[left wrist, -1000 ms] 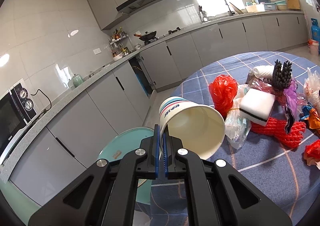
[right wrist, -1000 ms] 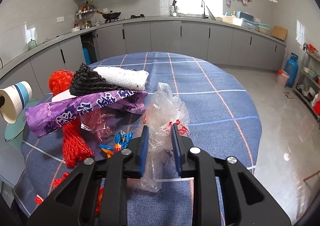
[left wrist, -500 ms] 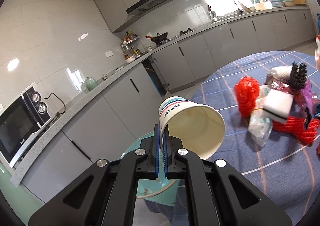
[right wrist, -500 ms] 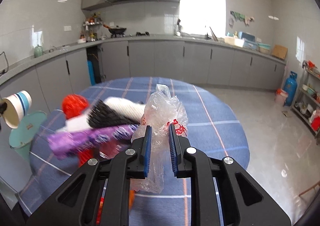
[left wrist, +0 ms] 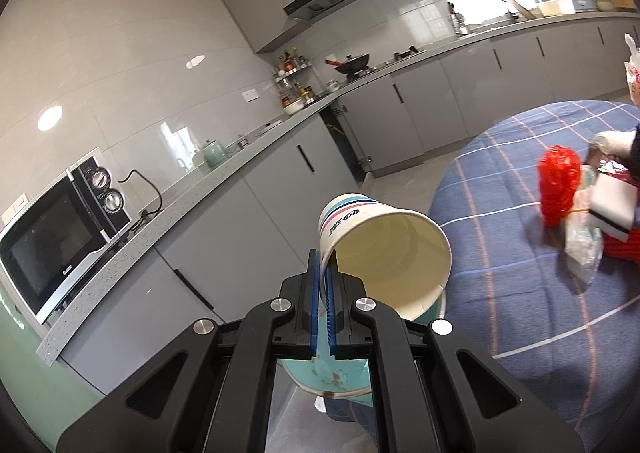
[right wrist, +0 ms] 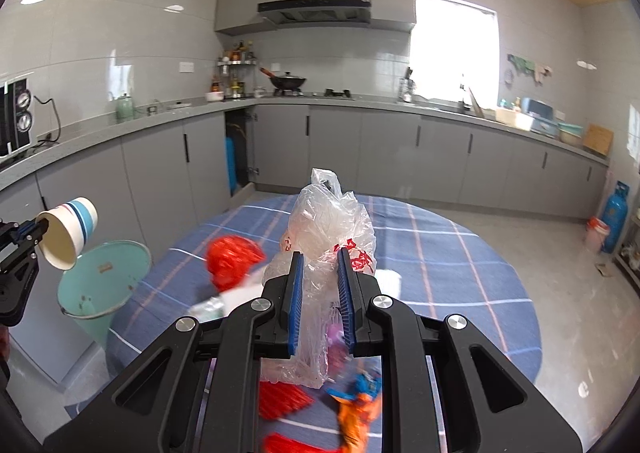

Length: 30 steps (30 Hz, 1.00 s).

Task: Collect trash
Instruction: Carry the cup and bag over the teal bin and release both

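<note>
My left gripper (left wrist: 323, 273) is shut on the rim of a striped paper cup (left wrist: 384, 249), held tilted in the air above a teal bin (left wrist: 332, 377) beside the table. The cup (right wrist: 68, 233) and the bin (right wrist: 100, 281) also show at the left of the right wrist view. My right gripper (right wrist: 320, 285) is shut on a crumpled clear plastic bag (right wrist: 328, 229) with red print, lifted above the table. Trash remains on the blue checked tablecloth (left wrist: 520, 293): a red net bag (left wrist: 558, 183), a white sponge (left wrist: 612, 201), clear wrap (left wrist: 584, 249).
The round table (right wrist: 460, 273) carries more scraps near me: red netting (right wrist: 280, 399) and an orange and blue wrapper (right wrist: 358, 409). Grey cabinets and a counter (right wrist: 160, 157) run behind. A microwave (left wrist: 52, 245) stands at left. A blue gas cylinder (right wrist: 614, 217) stands at right.
Both grippers have risen. The right one closed on the plastic bag and lifted it off the table. The left one carried the cup up and away from the trash pile, over the bin.
</note>
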Motion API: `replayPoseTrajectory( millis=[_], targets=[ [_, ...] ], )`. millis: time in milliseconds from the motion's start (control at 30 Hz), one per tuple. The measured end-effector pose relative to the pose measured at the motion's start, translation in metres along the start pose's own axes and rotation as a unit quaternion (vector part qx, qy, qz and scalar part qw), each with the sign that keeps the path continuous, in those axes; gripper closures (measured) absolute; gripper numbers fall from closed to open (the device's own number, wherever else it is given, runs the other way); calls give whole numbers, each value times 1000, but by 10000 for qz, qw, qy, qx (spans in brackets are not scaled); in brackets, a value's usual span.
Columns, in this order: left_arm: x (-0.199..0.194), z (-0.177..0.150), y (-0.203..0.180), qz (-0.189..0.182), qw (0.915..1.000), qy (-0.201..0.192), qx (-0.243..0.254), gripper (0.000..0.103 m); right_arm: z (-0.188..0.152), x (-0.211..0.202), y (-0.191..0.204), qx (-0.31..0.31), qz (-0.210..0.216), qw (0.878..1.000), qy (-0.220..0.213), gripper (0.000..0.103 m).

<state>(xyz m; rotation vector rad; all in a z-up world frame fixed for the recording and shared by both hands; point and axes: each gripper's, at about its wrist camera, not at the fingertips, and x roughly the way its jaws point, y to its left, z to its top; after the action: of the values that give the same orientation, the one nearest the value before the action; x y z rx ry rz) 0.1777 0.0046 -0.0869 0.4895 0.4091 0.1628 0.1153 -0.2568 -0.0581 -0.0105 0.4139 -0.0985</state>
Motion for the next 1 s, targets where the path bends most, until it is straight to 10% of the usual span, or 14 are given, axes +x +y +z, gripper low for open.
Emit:
replayPoseTrajectory(
  millis=[1000],
  targets=[
    [65, -24, 53, 421, 9969, 580, -324, 100, 16, 69, 134, -826, 1095, 9902, 281, 86]
  ],
)
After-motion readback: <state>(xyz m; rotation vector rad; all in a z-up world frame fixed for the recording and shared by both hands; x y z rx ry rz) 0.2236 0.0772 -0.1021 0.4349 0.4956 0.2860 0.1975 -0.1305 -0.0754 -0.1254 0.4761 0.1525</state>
